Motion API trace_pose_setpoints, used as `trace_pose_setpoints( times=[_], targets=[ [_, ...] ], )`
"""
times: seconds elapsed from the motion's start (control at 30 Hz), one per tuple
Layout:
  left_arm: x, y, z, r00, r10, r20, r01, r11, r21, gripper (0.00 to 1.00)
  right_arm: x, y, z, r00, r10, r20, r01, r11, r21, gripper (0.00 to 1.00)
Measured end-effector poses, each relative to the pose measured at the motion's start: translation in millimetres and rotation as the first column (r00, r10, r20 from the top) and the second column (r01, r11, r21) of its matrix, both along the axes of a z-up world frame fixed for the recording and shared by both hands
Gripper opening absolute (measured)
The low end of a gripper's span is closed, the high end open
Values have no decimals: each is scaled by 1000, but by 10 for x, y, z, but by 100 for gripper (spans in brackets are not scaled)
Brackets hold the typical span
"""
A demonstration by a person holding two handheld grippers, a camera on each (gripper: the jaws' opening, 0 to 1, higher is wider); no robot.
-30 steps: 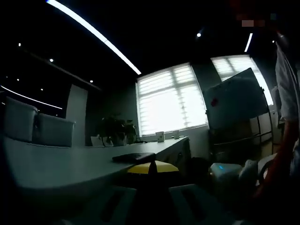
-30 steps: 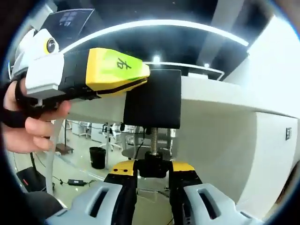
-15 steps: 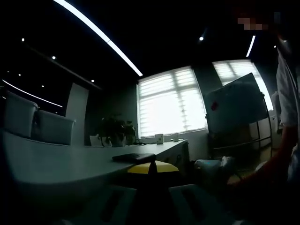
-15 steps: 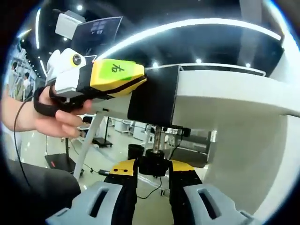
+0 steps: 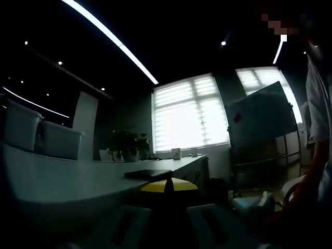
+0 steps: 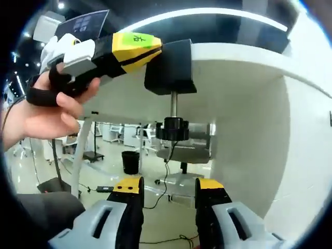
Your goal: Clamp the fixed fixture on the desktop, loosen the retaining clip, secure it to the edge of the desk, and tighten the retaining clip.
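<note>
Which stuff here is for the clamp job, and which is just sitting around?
For the job: black clamp, its screw knob, white desk, left tongs holding the clamp, right tongs open below the knob.

Just around: whiteboard, plant, chairs, black bin.

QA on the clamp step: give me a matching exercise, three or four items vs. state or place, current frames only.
Items:
1. right gripper
2. left gripper
3. screw knob
4. black clamp body

States or places:
A. on the white desk's edge
B. open, below the knob, touching nothing
C. under the desk edge, on a threaded rod
D. yellow-tipped, shut on the clamp body, held in a hand

Pairs: 1-B, 2-D, 3-C, 4-A
</note>
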State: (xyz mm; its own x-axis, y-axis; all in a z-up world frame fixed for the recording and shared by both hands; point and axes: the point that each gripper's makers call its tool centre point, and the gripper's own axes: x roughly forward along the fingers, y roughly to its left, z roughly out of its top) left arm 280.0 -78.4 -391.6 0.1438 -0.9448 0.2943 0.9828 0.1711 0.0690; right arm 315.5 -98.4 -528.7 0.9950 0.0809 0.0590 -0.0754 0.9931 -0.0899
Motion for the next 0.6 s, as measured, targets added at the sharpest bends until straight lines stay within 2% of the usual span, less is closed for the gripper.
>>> trace_pose_setpoints(
  times=[0.13, 0.23, 0.27, 0.43, 0.5, 0.53, 0.6],
  targets=[
    [-1, -2, -2, 1000, 4, 3, -4, 1000, 3, 1, -19, -16, 344, 995, -50, 82, 51, 999, -6, 39],
    [0, -3, -1, 1000, 4, 0, -4, 1000, 2, 1, 27, -41, 510, 986, -120, 112, 132, 985, -111, 44],
    [-1, -3, -1, 1000, 4, -1, -4, 1000, 2, 1, 48, -48, 538, 983, -134, 122, 149, 982, -116, 46],
    [-2, -6, -2, 1000, 6, 3, -6, 1000, 4, 1, 209, 6, 460, 988, -134, 83, 140, 988, -73, 38],
    [-2, -7, -5, 1000, 7, 8, -7, 1000, 8, 1, 241, 36, 427, 988, -126, 84, 133, 988, -79, 31],
    [-4, -5, -4, 1000, 7, 11, -7, 1000, 10, 1, 245, 12, 427, 986, -142, 90, 150, 984, -96, 30],
    [-2, 1, -6, 1000, 7, 15, -7, 1000, 14, 1, 230, -32, 445, 986, -140, 95, 148, 986, -79, 27]
  ],
)
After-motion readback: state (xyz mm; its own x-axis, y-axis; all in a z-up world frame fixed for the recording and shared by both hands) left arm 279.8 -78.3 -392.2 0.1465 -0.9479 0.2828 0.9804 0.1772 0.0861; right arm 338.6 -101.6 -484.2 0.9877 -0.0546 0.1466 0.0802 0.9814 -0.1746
